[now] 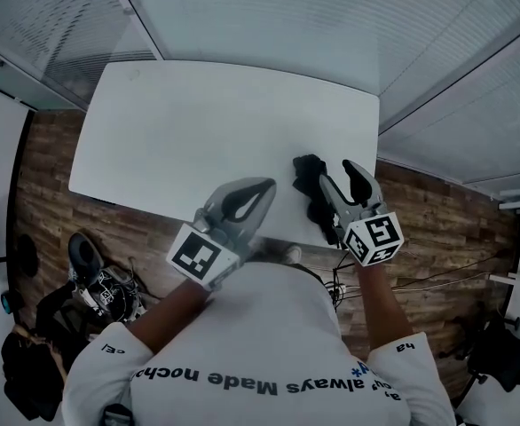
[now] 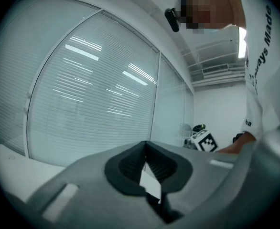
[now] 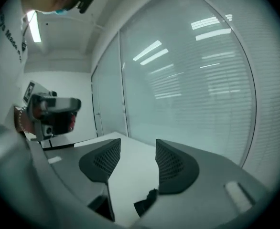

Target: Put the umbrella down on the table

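The surface (image 1: 198, 122) is a smooth white top with a matt finish and a faint sheen. The umbrella (image 1: 310, 183) is black cloth, soft, creased and matt. The left gripper (image 1: 262, 187) and the right gripper (image 1: 342, 174) both have shells of smooth grey plastic with a dull finish. The fingers (image 3: 174, 168) of the right one carry black pads with a fine dotted grain; the left one's pads look ribbed. The floor (image 1: 51, 193) is brown wood planking with visible grain. The walls (image 1: 269, 16) are glossy glass over pale slatted blinds. The person's shirt (image 1: 260, 344) is white cloth.
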A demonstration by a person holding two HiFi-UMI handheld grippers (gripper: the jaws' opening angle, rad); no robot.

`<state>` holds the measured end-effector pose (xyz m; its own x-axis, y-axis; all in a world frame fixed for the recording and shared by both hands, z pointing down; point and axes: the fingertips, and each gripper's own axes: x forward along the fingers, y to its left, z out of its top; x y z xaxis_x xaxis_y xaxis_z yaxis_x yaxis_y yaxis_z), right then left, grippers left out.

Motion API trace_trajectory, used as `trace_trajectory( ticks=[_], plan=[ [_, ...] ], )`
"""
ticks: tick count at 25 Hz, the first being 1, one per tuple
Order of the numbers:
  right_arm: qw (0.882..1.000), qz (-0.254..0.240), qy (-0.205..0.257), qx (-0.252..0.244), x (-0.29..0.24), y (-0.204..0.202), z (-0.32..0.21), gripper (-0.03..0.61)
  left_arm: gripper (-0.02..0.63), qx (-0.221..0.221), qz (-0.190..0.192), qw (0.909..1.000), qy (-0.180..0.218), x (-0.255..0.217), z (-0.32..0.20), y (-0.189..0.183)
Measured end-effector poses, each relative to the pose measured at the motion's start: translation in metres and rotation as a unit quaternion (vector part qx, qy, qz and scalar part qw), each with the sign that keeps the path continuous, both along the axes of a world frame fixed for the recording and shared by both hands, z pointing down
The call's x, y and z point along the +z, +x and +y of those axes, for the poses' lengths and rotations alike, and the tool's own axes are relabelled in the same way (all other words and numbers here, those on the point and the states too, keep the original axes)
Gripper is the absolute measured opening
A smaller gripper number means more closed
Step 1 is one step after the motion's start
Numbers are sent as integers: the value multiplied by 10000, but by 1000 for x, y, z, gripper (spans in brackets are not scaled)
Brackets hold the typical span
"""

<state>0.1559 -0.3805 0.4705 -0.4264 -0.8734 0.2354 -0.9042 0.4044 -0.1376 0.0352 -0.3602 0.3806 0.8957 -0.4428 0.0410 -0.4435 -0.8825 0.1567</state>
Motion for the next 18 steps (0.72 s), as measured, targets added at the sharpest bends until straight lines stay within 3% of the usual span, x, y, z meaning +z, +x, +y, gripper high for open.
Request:
trace_trajectory(
  ticks=[4,8,18],
  plan=[
    [9969,21,761,-171,-57,-20,32,215,2,16,16,10000,33,-4,1,0],
    [9928,117,1177,-190,-89,-39,61,196,2,30,40,9999,100,-6,4,0],
    [9913,-14,1304,-159,-109,-60,97,146,2,97,139,9997,167,-18,15,4]
  ],
)
